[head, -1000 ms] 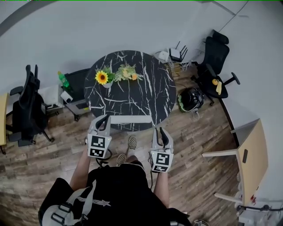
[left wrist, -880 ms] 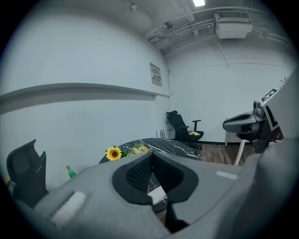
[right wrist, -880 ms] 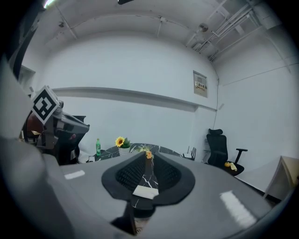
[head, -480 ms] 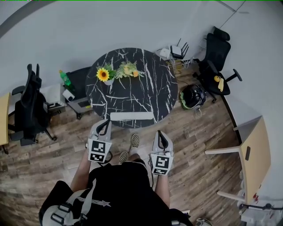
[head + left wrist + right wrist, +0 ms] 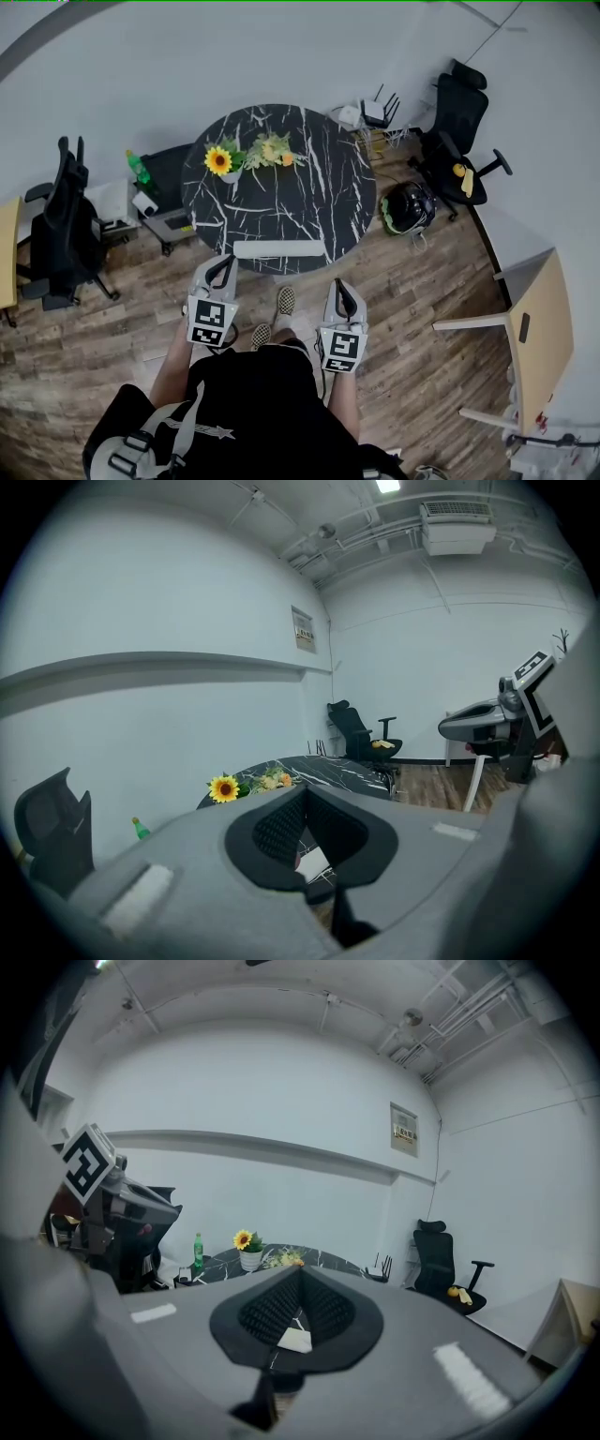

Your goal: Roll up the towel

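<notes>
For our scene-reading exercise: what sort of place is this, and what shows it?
Likely an office or lab room: a black swivel chair, a round marble-look table bearing a sunflower, and a ceiling air unit.

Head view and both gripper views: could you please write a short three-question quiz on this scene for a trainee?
1. True or false: the towel lies by the table's near edge in the head view.
2. The left hand-held gripper is: A open; B shut on the towel; C shut and empty.
3. Which large yellow bloom stands on the table?
Key: 1 true; 2 C; 3 a sunflower.
</notes>
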The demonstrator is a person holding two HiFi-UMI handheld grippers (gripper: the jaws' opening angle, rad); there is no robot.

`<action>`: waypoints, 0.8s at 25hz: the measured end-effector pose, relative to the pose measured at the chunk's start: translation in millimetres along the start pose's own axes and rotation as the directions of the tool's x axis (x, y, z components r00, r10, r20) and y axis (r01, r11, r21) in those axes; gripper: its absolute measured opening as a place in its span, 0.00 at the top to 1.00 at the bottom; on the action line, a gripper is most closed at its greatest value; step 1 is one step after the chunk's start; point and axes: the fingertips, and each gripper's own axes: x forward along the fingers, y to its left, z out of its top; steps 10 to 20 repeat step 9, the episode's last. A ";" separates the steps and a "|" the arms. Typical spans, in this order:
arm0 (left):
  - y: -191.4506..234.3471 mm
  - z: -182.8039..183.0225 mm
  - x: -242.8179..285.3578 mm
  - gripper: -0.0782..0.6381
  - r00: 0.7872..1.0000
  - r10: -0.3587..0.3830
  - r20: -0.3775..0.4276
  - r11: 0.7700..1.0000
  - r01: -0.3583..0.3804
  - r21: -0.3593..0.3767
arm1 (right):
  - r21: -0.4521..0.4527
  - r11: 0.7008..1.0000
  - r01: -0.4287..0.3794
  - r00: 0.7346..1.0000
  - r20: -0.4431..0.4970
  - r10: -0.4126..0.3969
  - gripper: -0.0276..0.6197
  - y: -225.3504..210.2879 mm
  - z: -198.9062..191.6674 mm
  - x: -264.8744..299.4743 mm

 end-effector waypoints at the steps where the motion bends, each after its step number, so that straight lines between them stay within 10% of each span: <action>1: -0.2 -0.2 0.3 0.88 1.000 0.000 0.000 1.000 0.000 0.000 | 0.000 1.000 0.001 1.000 -0.003 -0.001 0.95 -0.5 -2.4 0.0; 20: -2.2 -0.7 0.2 0.88 1.000 -0.003 0.000 1.000 0.003 0.002 | 0.001 1.000 -0.009 1.000 0.006 0.009 0.95 1.9 0.5 -0.9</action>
